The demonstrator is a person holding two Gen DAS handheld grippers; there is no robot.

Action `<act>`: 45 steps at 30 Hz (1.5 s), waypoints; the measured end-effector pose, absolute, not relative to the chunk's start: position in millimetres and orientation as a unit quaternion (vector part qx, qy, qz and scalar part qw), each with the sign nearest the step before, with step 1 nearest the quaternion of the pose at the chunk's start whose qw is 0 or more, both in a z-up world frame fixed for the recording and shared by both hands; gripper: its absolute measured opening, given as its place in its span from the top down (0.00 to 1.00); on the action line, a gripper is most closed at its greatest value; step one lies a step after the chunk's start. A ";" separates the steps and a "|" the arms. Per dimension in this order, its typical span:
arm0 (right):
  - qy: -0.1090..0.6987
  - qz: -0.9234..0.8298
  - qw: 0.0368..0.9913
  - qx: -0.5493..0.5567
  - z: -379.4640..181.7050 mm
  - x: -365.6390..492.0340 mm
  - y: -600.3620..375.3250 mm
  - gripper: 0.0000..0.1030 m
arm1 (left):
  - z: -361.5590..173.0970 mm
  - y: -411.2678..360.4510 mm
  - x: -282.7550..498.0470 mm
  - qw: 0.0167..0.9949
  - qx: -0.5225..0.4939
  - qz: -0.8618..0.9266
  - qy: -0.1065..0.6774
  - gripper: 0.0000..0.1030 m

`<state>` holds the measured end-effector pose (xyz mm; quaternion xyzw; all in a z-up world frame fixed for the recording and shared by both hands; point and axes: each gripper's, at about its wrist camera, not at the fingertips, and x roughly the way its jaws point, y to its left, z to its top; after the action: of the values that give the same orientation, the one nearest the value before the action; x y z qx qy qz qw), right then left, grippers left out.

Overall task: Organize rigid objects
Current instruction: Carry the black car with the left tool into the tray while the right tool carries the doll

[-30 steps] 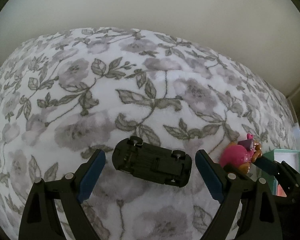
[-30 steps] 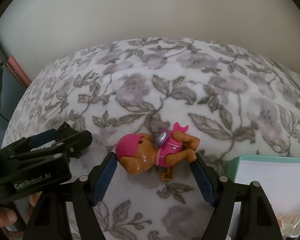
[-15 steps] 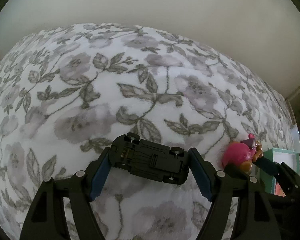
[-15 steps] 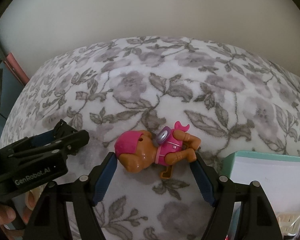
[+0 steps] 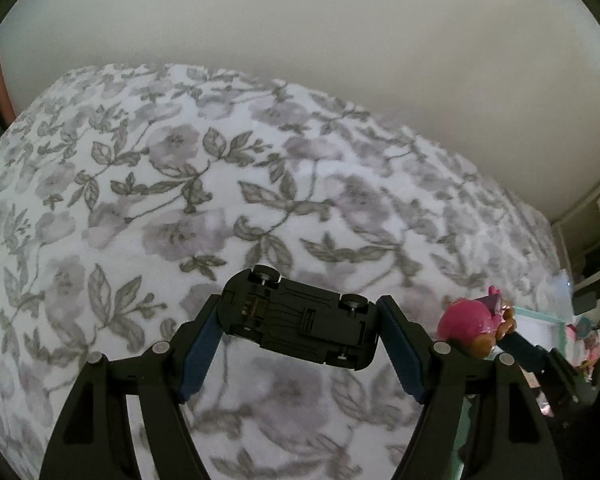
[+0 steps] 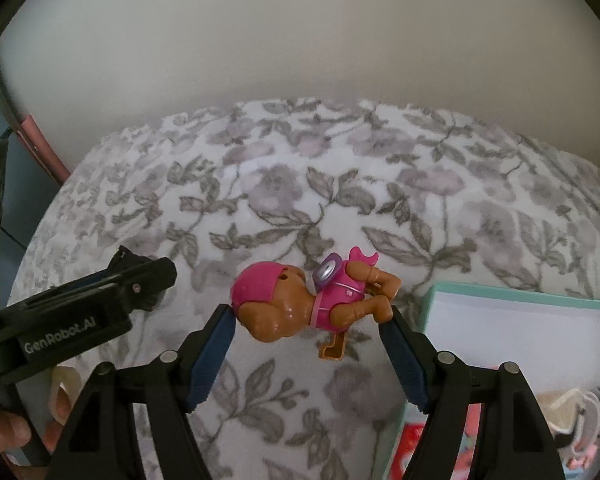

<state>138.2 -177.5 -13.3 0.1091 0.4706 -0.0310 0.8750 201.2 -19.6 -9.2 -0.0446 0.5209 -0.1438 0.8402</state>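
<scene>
Both hands are lifting now! The left gripper (image 5: 300,320) has just been closing and is clamping the upturned black toy car (image 5: 300,320) end to end between its pads, clear of the floral blanket (image 5: 180,200). The right gripper (image 6: 308,316) is pinching the pink-capped puppy figure (image 6: 300,304) between its own pads, raised too. So both toys are picked up, likely bound for the mint-rimmed box (image 6: 520,300) just right of the right jaws. Its contents are cropped, unreadable.
</scene>
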 end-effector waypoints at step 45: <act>0.574 -0.211 0.771 0.181 -40.2 -51.6 -302.6 0.25 | -25.4 -169.8 31.5 0.773 0.024 -0.230 0.590 0.25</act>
<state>-51.6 -302.6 -40.2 0.1813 0.5736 -0.2108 0.7705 31.5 -169.8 -25.4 0.0240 0.5901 -0.2302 0.7734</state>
